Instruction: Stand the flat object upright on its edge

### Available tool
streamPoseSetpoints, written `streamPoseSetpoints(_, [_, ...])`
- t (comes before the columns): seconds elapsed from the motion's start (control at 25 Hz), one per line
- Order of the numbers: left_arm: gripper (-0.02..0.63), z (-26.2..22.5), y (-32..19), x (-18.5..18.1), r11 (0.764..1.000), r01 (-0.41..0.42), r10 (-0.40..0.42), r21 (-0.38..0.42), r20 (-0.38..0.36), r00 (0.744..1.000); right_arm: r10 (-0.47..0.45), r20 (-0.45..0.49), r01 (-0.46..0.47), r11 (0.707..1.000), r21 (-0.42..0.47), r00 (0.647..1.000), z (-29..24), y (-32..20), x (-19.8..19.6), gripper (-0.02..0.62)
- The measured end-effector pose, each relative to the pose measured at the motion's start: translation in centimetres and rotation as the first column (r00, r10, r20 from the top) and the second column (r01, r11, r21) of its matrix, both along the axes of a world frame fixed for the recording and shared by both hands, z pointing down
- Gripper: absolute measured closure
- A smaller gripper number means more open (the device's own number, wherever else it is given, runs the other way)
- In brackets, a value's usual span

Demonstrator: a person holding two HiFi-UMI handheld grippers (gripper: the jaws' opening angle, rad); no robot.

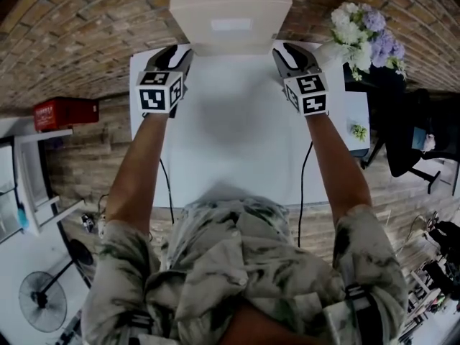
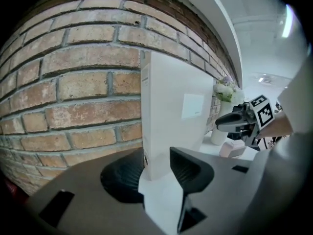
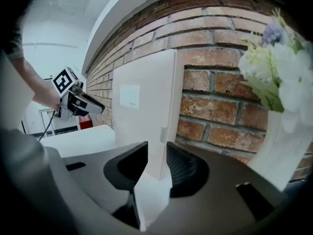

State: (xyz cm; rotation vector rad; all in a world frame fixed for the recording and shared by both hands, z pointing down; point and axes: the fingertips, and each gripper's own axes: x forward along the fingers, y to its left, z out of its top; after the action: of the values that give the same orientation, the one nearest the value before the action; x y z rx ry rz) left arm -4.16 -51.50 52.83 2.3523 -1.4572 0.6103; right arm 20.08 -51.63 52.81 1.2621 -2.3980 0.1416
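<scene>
While white flat box already stands on edge against brick wall, top centre | left gripper: jaws wide, straddling its left edge, unclamped | right gripper: same, right edge | remaining, likely: withdraw both.

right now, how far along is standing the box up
Done: the box stands on edge against the wall. In hand: left gripper and right gripper sit at its two ends, jaws open, neither clamping it. Left: probably just drawing both clear and checking it stays up.
</scene>
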Motion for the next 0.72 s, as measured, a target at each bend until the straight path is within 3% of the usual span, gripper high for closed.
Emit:
streamPoseSetpoints(0.24, [0.434, -2.3, 4.8, 1.4, 1.0, -0.026, 0.027, 0.014, -0.106, 0.994, 0.004, 0.041, -0.004, 1.0, 0.001, 0.999, -1.6, 4.4, -1.0, 0.504])
streamPoseSetpoints(0.48, [0.496, -4.1, 11.7, 3.3, 0.995, -0.099, 0.102, 0.022, -0.205, 0.973, 0.003, 0.079, -0.003, 1.0, -0.004, 0.997, -3.0, 10.5, -3.5, 0.541])
streamPoseSetpoints(0.72, [0.552, -5.1, 18.4, 3.4, 0.987, -0.163, 0.159, 0.008, -0.257, 0.953, 0.019, 0.108, -0.018, 1.0, -0.006, 0.994, -4.4, 16.4, -5.7, 0.557])
